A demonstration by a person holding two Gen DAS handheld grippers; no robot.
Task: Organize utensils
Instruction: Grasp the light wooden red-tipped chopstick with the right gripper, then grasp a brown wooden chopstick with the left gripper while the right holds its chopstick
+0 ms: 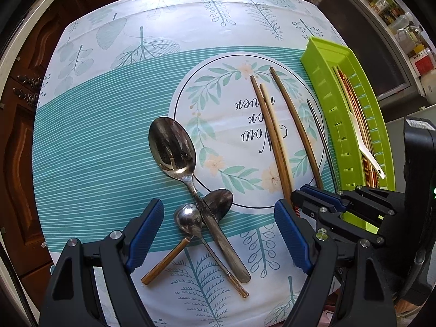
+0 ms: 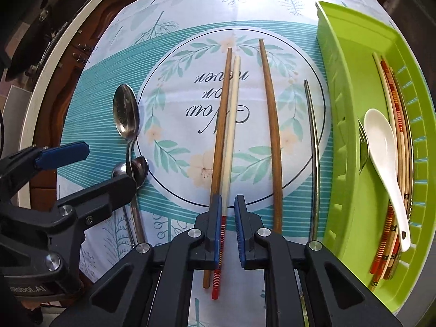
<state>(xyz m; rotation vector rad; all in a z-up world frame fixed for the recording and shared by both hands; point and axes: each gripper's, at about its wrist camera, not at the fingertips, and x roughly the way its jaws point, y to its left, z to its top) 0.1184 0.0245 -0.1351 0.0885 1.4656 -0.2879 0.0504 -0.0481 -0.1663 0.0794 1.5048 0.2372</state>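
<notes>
Lying lengthwise between the right gripper's (image 2: 228,204) blue pads, the cream chopstick with a red-striped handle end (image 2: 230,125) points away from the camera, its long axis running up the picture. The left pad touches it; a gap shows at the right pad, so a full grasp cannot be told. Only the right wrist view shows that striped end; the left wrist view hides it behind the right gripper (image 1: 295,204). A brown wooden chopstick (image 2: 220,125) lies touching it, another (image 2: 269,125) near, a thin metal chopstick (image 2: 313,147) beyond, all on the leaf-printed worktop cloth (image 2: 174,103). The green plastic tray (image 2: 346,81) holds a white ceramic spoon (image 2: 381,147). The left gripper (image 1: 218,234) hangs released over crossed steel spoons (image 1: 174,144).
</notes>
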